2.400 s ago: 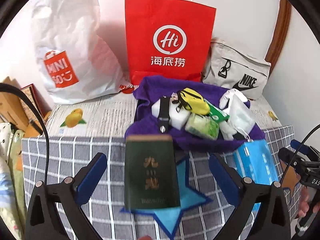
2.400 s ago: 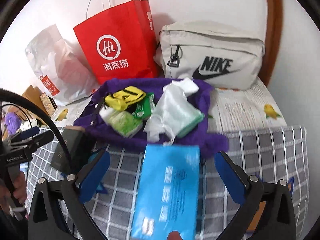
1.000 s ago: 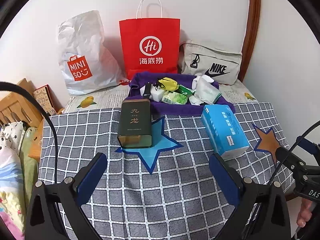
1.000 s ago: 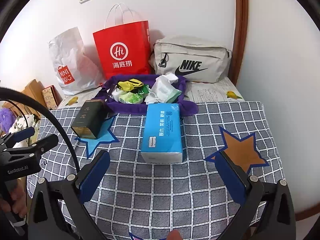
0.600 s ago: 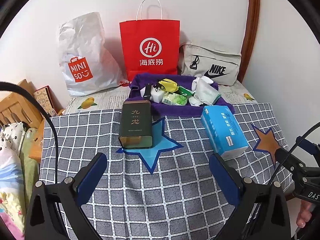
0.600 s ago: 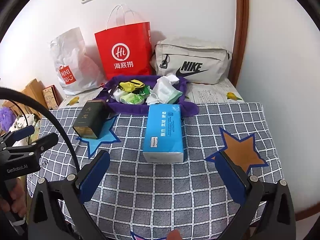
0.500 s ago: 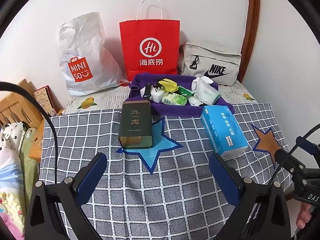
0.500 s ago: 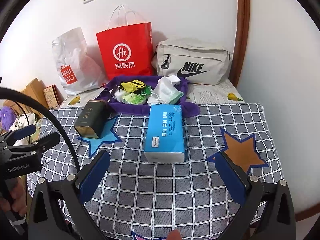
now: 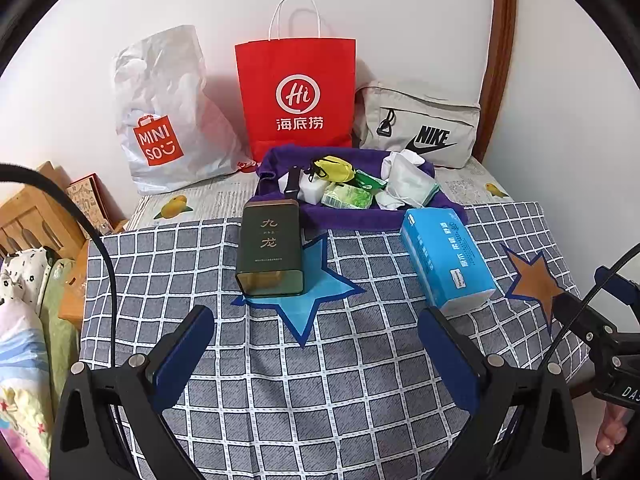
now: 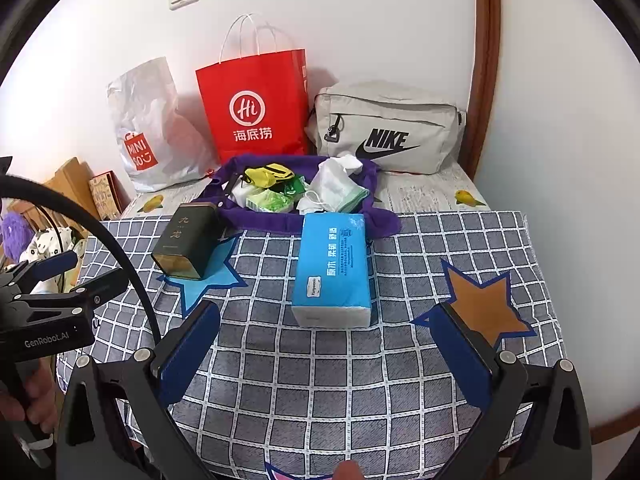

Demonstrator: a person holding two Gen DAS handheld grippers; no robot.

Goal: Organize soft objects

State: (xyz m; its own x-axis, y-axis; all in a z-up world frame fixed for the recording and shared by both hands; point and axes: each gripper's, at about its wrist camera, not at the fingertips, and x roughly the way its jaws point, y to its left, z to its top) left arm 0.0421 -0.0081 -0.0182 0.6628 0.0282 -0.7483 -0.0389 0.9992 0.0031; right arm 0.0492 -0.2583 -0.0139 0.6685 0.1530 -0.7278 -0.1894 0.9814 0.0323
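Hovering near, left gripper [image 9: 316, 354] and right gripper [image 10: 326, 344] gaped empty; tin [image 9: 270, 250] and tissue pack [image 10: 332, 270] lay lined up, seemingly sorted.

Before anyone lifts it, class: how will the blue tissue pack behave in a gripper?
The blue tissue pack probably squashes: its film wrapper looks soft. Likely light for its bulk. Lying flat on the checked cloth, it shouldn't roll.

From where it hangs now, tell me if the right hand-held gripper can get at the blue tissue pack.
Probably yes. The right hand-held gripper is open, and the blue tissue pack lies straight ahead on the checked cloth with nothing between them.
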